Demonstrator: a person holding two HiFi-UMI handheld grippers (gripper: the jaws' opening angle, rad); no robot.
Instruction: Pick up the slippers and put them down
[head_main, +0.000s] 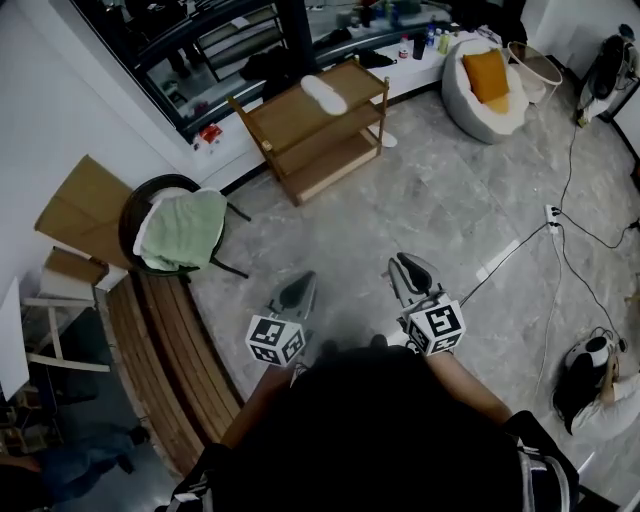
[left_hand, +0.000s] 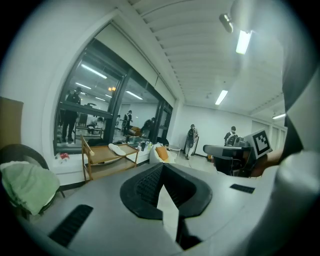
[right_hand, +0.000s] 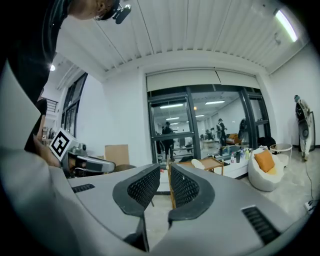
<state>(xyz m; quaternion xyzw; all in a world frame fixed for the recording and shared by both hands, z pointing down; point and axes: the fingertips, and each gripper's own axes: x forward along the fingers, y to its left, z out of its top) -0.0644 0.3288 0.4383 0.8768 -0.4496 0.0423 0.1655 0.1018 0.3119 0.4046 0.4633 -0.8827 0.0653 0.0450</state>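
Left tool (head_main: 297, 290) and right tool (head_main: 410, 270), lower centre: jaws narrow, both empty. White slipper (head_main: 323, 94) lies atop the wooden shelf (head_main: 285, 125), upper centre, well apart. Judged step: approach. Next move needs closing in and opening the jaws.

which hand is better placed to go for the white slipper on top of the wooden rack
Right, probably: the right tool points almost straight at the white slipper, while the left tool has it well off to its left. Both are far off.
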